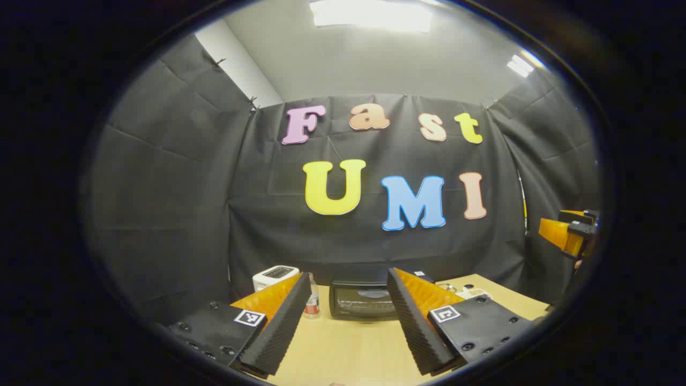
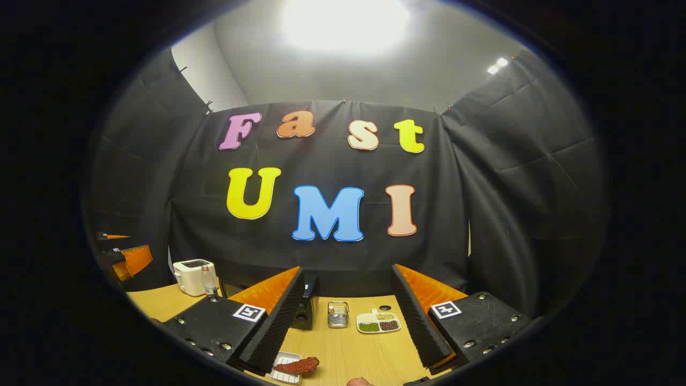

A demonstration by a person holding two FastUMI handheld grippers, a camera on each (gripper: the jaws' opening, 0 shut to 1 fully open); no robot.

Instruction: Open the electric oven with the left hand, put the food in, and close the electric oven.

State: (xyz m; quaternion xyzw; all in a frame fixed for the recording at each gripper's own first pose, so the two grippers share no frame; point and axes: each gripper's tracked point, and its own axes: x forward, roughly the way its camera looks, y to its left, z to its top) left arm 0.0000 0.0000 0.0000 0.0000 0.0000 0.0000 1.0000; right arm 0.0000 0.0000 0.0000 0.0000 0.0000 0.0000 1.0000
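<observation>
Nothing has begun, by the look of it: both pairs of tongs hang above the pale wooden worktop, well back from everything. The left tongs stand wide open with nothing between the fingers, and straight ahead through that gap sits the small black electric oven with a glass door, at the far edge of the worktop against the booth wall. Its door looks closed and faces the camera; its long side runs left to right across the left gripper view. A white toaster and a clear bottle with a red label stand just to its left.

The right tongs are spread wide too, gripping nothing. Below them, near the front of the worktop, lies the food, a reddish-brown sausage-like piece, resting on a small white tray, its long axis running roughly left to right in the right gripper view.

So the opening step is still to do, I judge: the left tongs must travel forward and down to the oven's door handle, which is too small here to make out, and pull the door open.
</observation>
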